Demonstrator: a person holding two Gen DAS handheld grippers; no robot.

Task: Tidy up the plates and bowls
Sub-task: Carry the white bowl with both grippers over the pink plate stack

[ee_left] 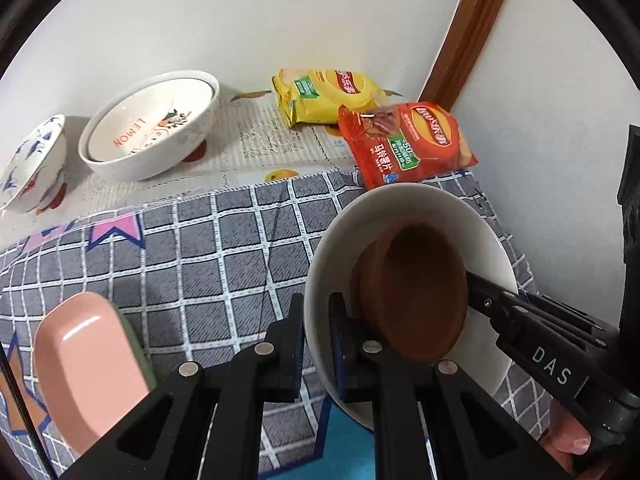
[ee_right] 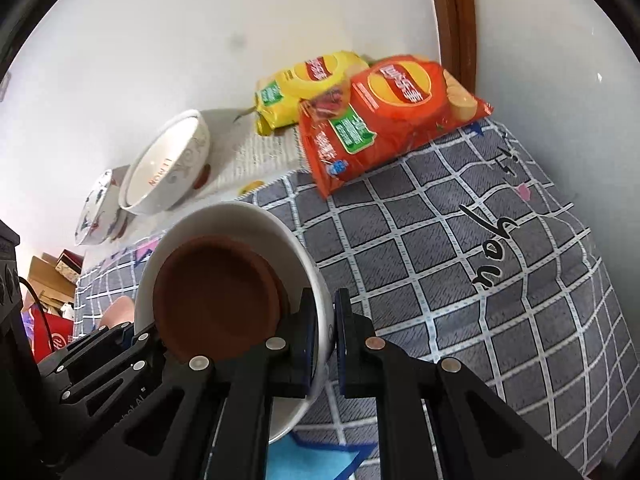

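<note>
Both grippers hold the same white bowl (ee_left: pixel 400 208) by its rim: your left gripper (ee_left: pixel 316 344) has its 2 fingers nearly closed on the wall at the bowl's 9 o'clock side, 1 finger outside and 1 inside, and your right gripper (ee_right: pixel 322 332) pinches the opposite wall at about 3 o'clock in the same way. Inside the white bowl sits a brown dish (ee_left: pixel 416 292), and it looks like 2 brown pieces nested together, leaning toward the left gripper's side. The bowl appears to hang above the grey checked cloth (ee_left: pixel 200 264), tilted a little. For this step, I think you should keep both hands at equal height and move them together, because an uneven lift can make the loose brown dish slide or tip out. Do not squeeze less until the bowl rests on something. The white bowl is plain, smooth and glossy, with a thin rim, so the grip may slip if you twist. At 10 o'clock in the left wrist view stands the lemon bowl (ee_left: pixel 156 128) with a plate inside, and a small blue-patterned bowl (ee_left: pixel 32 168) is just beside it. A pink dish (ee_left: pixel 84 356) lies at 8 o'clock, and 2 chip bags, a yellow bag (ee_left: pixel 324 96) and a red bag (ee_left: pixel 408 144), lie at 12 o'clock.
</note>
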